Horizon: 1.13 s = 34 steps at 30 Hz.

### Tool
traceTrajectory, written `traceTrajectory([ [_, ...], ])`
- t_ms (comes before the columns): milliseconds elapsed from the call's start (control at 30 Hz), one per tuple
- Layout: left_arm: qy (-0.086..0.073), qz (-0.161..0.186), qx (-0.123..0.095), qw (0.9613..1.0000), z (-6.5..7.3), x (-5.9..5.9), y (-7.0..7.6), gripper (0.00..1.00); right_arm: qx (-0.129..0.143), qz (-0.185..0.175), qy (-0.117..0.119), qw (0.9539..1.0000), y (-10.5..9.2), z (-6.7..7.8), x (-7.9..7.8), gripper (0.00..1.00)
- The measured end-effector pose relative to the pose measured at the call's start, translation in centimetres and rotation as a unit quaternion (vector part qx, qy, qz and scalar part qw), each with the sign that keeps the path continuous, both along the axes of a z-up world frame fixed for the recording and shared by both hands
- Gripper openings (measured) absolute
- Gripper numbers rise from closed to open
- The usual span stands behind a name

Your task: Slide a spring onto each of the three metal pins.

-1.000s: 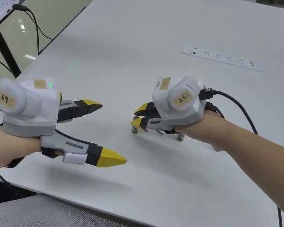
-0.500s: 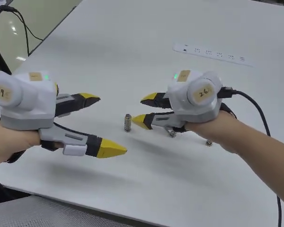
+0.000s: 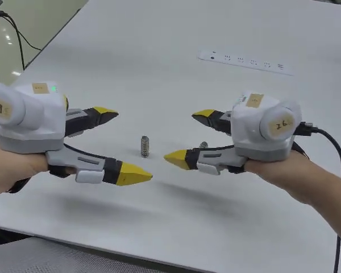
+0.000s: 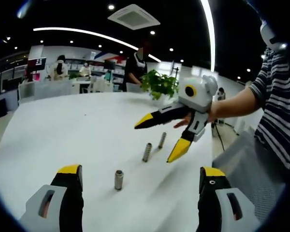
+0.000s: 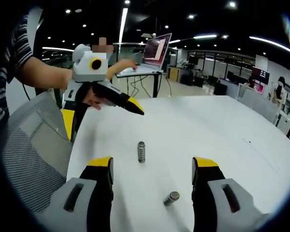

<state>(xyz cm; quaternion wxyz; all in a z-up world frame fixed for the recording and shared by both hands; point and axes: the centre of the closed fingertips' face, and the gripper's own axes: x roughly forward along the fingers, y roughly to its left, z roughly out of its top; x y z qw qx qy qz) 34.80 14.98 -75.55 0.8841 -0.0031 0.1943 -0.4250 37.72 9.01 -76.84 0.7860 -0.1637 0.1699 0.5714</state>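
Left tool [image 3: 133,145] agape; spring [image 3: 145,146] near

Head view looks down on the table [image 3: 159,45]; gripper views face each other, sharing the upright spring [image 3: 145,146].

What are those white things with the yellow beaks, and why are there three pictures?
They are hand tools, not a robot. A person holds the left gripper and the right gripper, one in each hand. The yellow tips are jaws that pinch. The wide picture comes from a camera on the person's head, looking down. Each round picture comes from a small camera on one gripper, looking out between its jaws. On the white table a little spring stands upright between the grippers, with two more small metal pieces nearby. A power strip lies farther back. Both grippers are open and hold nothing.
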Motion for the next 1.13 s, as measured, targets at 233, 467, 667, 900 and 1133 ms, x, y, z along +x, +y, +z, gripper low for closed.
traceTrajectory([
  [233, -0.007, 0.004, -0.003, 1.0, 0.4, 0.0, -0.2, 0.98, 0.023, -0.038, -0.001, 0.999, -3.2, 0.4, -0.3, 0.83],
  [467, -0.014, 0.006, 0.003, 0.9999, 0.6, -0.2, 0.1, 0.98, 0.045, -0.09, -0.002, 0.9949, -7.9, 0.9, 0.2, 0.97],
  [667, -0.018, 0.007, 0.008, 0.9998, 0.7, -0.3, 0.0, 0.98, 0.049, -0.113, 0.009, 0.9923, -11.0, 0.4, -0.1, 0.99],
  [900, -0.013, 0.008, 0.014, 0.9998, 0.4, -0.6, 0.5, 0.98, 0.05, -0.128, 0.016, 0.9905, -12.9, 0.1, -1.1, 0.99],
  [1133, -0.012, 0.018, 0.014, 0.9997, 0.4, -0.8, 1.1, 0.98, 0.051, -0.138, 0.019, 0.9889, -13.3, -0.4, -1.6, 0.99],
])
